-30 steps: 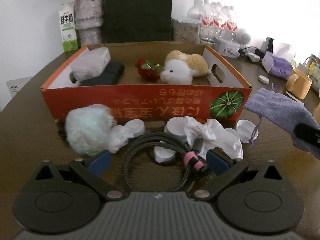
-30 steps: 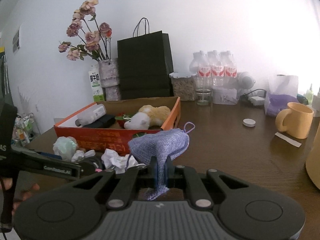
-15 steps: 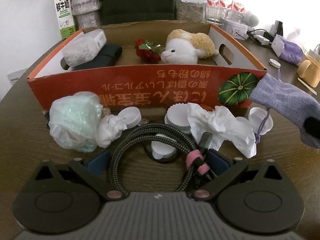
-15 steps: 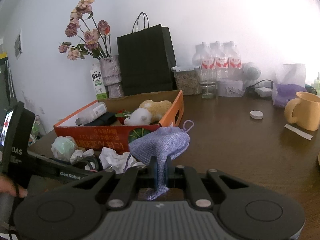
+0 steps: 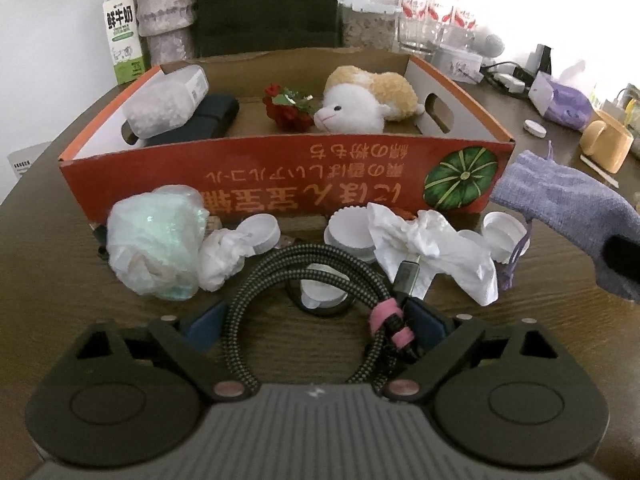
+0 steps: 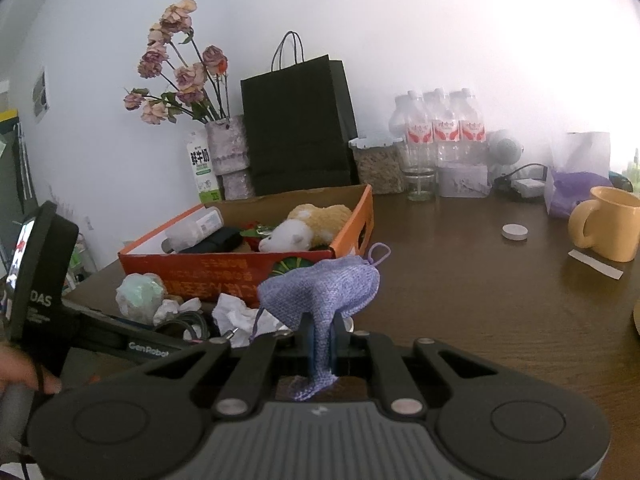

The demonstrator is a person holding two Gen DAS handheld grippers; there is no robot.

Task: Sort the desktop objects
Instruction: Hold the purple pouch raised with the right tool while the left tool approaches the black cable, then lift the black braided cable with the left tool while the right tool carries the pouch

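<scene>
Left tongs (image 5: 316, 320) were spread wide, straddling a coiled braided cable (image 5: 304, 292) with pink ties that lay on the worktop (image 5: 48, 240); the blue pads (image 5: 204, 318) sat outside the coil, with the right-hand pad against the pink-tied side of the coil and the left one just clear. Right tongs (image 6: 321, 344) were clenched on a purple knit pouch (image 6: 320, 288), held up off the worktop, drawstring loop hanging free; the same pouch showed at the right edge of the left view.

Just past the cable: crumpled white tissue (image 5: 432, 248), several white bottle caps (image 5: 348, 232), and a wadded pale green plastic bag (image 5: 156, 244), all crowded against the front wall of an orange cardboard box (image 5: 280, 184). The box front carried upside-down Japanese print, not readable, plus a green pumpkin picture. Inside the box: a plush sheep (image 5: 360, 108), a red flower (image 5: 288, 110), a clear plastic bottle (image 5: 164, 104) lying on a dark case (image 5: 204, 120).

Behind the box: a milk carton (image 5: 122, 48) printed 鲜牛奶, a vase (image 6: 226, 144) of dried roses, a black paper bag (image 6: 296, 124), and water bottles (image 6: 440, 124) with red labels. The left tool's body in the right view read "GenRobot" and "DAS".

Room: the box's near wall left only a narrow strip for the clutter. To the right of the box the worktop lay open out to a loose white cap (image 6: 514, 232), a yellow mug (image 6: 608, 228) and a paper strip (image 6: 596, 266).
</scene>
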